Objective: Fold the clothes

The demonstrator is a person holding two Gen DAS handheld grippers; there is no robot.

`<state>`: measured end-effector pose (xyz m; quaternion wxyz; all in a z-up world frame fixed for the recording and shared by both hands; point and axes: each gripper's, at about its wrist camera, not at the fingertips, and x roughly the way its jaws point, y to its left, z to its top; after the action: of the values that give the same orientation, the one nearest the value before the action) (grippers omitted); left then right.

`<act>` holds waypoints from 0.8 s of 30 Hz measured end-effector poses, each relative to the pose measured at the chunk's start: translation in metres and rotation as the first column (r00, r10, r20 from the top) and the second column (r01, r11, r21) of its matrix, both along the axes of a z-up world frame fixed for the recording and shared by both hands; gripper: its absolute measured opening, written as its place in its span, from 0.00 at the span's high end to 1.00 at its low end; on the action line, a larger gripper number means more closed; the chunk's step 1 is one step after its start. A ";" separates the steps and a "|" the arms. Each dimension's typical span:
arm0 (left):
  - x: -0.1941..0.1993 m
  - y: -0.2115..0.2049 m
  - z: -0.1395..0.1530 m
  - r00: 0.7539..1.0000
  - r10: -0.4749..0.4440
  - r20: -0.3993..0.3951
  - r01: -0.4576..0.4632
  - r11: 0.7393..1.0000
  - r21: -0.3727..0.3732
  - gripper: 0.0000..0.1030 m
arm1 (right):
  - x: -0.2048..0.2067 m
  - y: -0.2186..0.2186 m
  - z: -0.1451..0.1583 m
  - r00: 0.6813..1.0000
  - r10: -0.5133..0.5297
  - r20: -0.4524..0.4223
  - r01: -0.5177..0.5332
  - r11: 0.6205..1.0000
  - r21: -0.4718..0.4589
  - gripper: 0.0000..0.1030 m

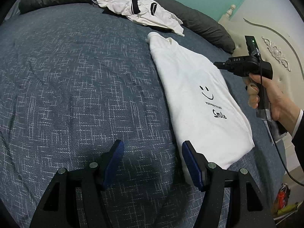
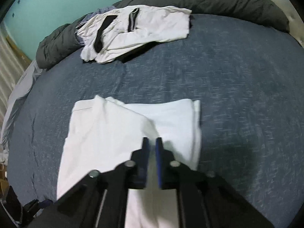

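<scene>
left wrist view: a bed [image 1: 76, 79] covered in a dark blue woven spread fills the scene. at the lower edge, the left hand-held gripper [image 1: 153, 149] hovers over the spread with its two blue-padded fingers wide apart and nothing between them; its right finger sits at the near edge of a folded white t-shirt [image 1: 191, 95]. the shirt lies flat on the right half of the bed, printed with a small smiley face and the word "smile". at the far side of the bed, a crumpled white garment with black bands [image 1: 140, 9] rests against a dark grey duvet [image 1: 199, 24] bunched along the edge. at the far right, a person's hand [image 1: 273, 96] grips the handle of the right hand-held gripper [image 1: 218, 64], held above the right edge of the shirt. behind it stands a cream headboard [image 1: 275, 53] with carved trim.

right wrist view, blurred: the folded white shirt lies in the lower left and centre of the blue spread. the right tool's blue fingers stand close together with only a narrow gap, above the shirt; whether they pinch fabric cannot be told. the crumpled garment lies beyond, at the top.
</scene>
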<state>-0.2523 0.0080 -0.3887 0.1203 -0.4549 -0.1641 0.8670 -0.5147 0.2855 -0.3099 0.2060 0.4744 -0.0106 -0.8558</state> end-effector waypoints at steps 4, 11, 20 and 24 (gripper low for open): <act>0.000 0.000 -0.001 1.000 0.001 0.002 -0.001 1.000 -0.001 0.34 | -0.001 0.005 0.000 0.999 -0.030 -0.015 0.030 0.999 0.016 1.00; 0.001 -0.001 -0.001 1.000 0.001 0.003 -0.001 1.000 0.000 0.34 | 0.003 0.008 0.000 0.998 0.020 0.060 -0.012 0.991 -0.131 0.92; -0.001 0.000 -0.002 1.000 0.000 0.004 0.000 1.000 -0.003 0.34 | 0.022 0.010 -0.015 0.993 0.069 0.093 -0.061 0.994 -0.090 0.94; -0.002 0.000 -0.003 1.000 -0.001 0.005 0.001 1.000 -0.004 0.34 | 0.023 0.009 -0.008 0.998 0.060 0.036 -0.057 0.995 -0.076 0.98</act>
<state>-0.2542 0.0079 -0.3915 0.1194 -0.4575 -0.1624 0.8661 -0.4913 0.2950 -0.3176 0.2484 0.4829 -0.0328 -0.8391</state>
